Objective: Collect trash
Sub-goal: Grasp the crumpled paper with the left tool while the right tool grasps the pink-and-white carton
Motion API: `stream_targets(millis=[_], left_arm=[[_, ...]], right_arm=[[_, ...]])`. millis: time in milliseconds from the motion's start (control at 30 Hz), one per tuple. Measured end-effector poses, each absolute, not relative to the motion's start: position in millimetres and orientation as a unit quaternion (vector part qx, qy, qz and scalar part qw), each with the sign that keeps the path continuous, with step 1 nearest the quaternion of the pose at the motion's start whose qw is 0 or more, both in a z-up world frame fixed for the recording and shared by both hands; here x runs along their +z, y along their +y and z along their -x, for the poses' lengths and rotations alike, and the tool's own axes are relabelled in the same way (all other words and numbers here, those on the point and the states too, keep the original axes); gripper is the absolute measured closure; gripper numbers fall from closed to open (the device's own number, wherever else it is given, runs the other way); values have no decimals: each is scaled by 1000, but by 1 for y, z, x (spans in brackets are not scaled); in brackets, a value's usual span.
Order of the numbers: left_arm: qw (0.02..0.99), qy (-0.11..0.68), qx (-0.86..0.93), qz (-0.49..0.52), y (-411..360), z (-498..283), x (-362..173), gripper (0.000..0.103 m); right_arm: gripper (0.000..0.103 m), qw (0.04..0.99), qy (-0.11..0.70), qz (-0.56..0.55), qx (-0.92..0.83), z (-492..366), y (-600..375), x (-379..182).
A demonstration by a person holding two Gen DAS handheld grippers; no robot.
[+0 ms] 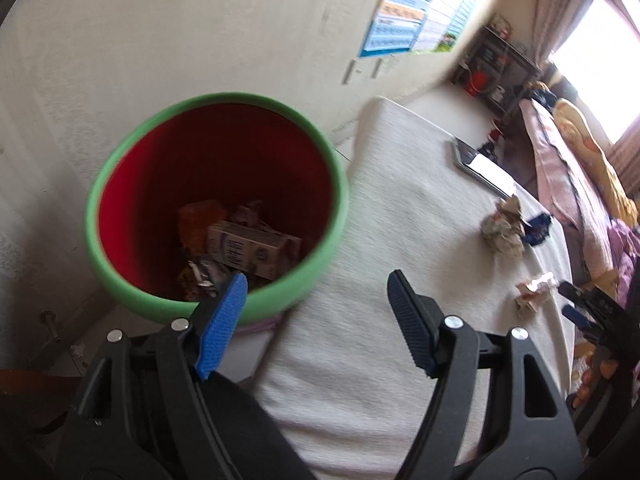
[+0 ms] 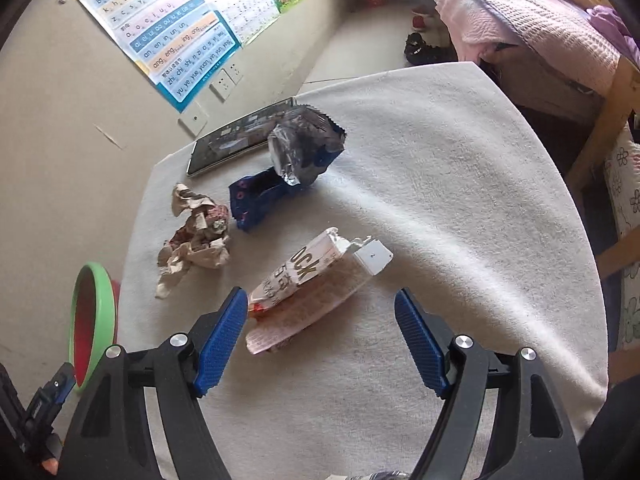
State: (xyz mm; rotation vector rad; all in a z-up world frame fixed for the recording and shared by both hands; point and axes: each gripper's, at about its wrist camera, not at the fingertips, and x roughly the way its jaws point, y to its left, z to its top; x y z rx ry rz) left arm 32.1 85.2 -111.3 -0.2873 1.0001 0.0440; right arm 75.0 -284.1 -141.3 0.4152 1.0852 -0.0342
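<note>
A red bin with a green rim stands beside the table and holds a small carton and other scraps. My left gripper hovers open over the bin's near rim and the table edge, with nothing between its fingers. On the white-clothed table lie a flattened white-and-red carton, a crumpled brown paper and a blue-and-silver foil wrapper. My right gripper stands open just above the flattened carton, its fingers not touching it. The right gripper also shows at the far right of the left wrist view.
A phone lies at the table's far edge, behind the wrapper. A bed with pink bedding stands to the right of the table. Posters hang on the wall, and shoes sit on the floor beyond.
</note>
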Motion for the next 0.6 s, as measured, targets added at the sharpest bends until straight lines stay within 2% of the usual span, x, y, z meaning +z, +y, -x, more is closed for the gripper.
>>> stream_targets(millis=[133, 200, 267, 300, 367, 500, 533, 600], left_arm=[[867, 487, -15, 109, 49, -34, -110, 33], [866, 490, -28, 96, 34, -35, -109, 32], [864, 493, -43, 87, 19, -39, -109, 32], [863, 496, -51, 80, 11, -42, -109, 32], [862, 498, -67, 69, -5, -49, -111, 32], [860, 499, -97, 54, -35, -76, -112, 32], [858, 499, -104, 55, -42, -83, -113, 32], [857, 499, -114, 59, -57, -101, -113, 32]], right_arm=[[28, 825, 523, -213, -15, -90, -289, -158], [32, 827, 522, -209, 0, -96, -286, -160], [64, 829, 526, -186, 27, -98, -279, -160], [66, 831, 523, -184, 38, -97, -278, -158], [81, 834, 516, -184, 63, -93, -280, -154], [92, 842, 503, -177, 82, -72, -289, -141], [99, 842, 503, -175, 85, -67, -291, -139], [101, 842, 504, -169, 89, -58, -294, -134]])
